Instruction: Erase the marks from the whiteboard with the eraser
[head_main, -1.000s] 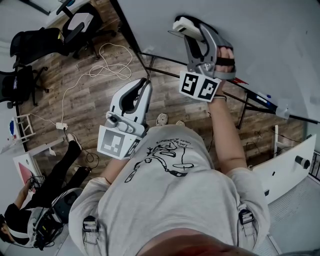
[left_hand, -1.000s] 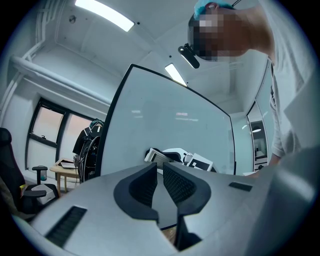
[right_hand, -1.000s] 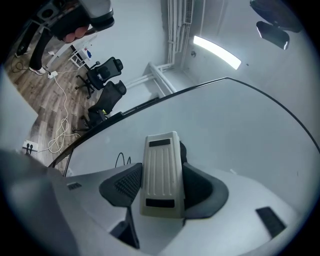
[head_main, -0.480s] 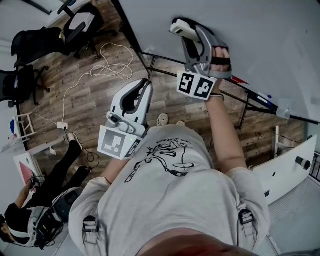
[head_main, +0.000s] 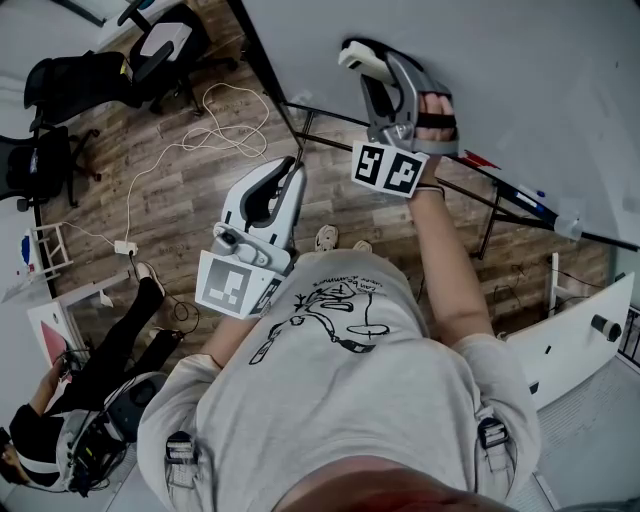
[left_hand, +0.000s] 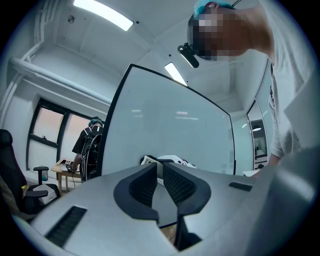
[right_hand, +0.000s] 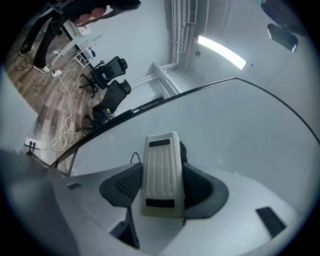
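- Over the past second the right gripper (head_main: 372, 68) has slid a little up and to the left along the whiteboard (head_main: 500, 60), carrying the eraser (head_main: 360, 55) with it. The left gripper (head_main: 287, 172) has not shifted.
- Head view: the right gripper is raised at arm's length with the eraser at its tip, on or just off the board face. That looks like a wiping stroke under way. The left gripper hangs low in front of the person's shirt, well apart from the board, probably parked because wiping needs only one tool. Markers (head_main: 528, 196) lie on the ledge along the board's lower edge.
- Left gripper view: the left gripper (left_hand: 160, 176) has its ribbed pads drawn together with nothing between them. It points at the whiteboard (left_hand: 170, 120), and the pale eraser (left_hand: 170, 160) shows just past its tips.
- Right gripper view: the right gripper (right_hand: 160, 184) is clamped on the eraser (right_hand: 161, 172). The ridged white body stands lengthwise between the two dark pads, its far end reaching past them toward the whiteboard (right_hand: 240, 125). Gripping it by the sides leaves the wiping face free to the board. No marks can be made out on the board here, so how much is left to erase is unclear.
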